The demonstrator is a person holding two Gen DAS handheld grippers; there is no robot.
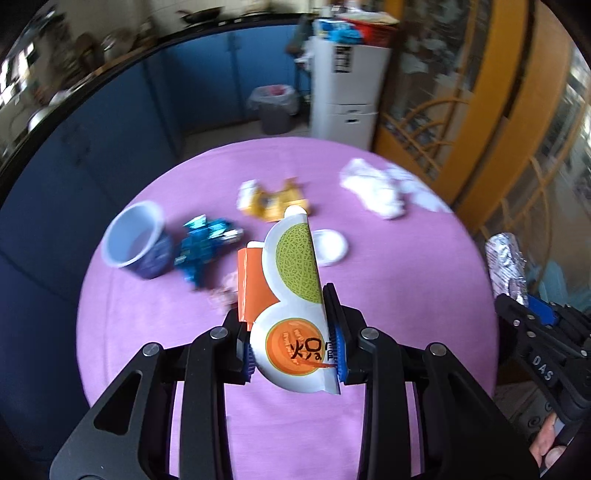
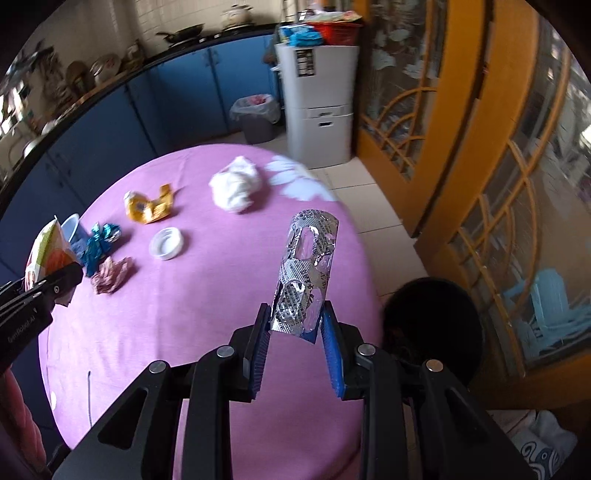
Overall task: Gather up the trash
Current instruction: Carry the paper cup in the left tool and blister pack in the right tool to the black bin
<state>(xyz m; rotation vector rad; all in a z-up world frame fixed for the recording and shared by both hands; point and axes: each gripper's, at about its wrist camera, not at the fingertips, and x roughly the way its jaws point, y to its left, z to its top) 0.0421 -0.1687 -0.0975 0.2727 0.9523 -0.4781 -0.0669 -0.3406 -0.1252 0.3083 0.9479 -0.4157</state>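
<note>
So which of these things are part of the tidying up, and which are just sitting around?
Part of the job:
- melon carton, clamped in the left hand-held gripper
- foil pill strip, clamped in the right hand-held gripper
- on the table: tissue, yellow wrapper, blue wrapper, pink wrapper, white lid, cup
- lined bin

Just lying about:
- white cabinet
- wok

This is a home kitchen. Blue cupboards [image 2: 177, 92] run along the wall under a dark counter with a wok [image 2: 183, 33] and pots on it. A white fridge [image 2: 317, 99] stands by a lined trash bin [image 2: 256, 118]. A round table has a purple cloth [image 2: 207, 295].
</note>
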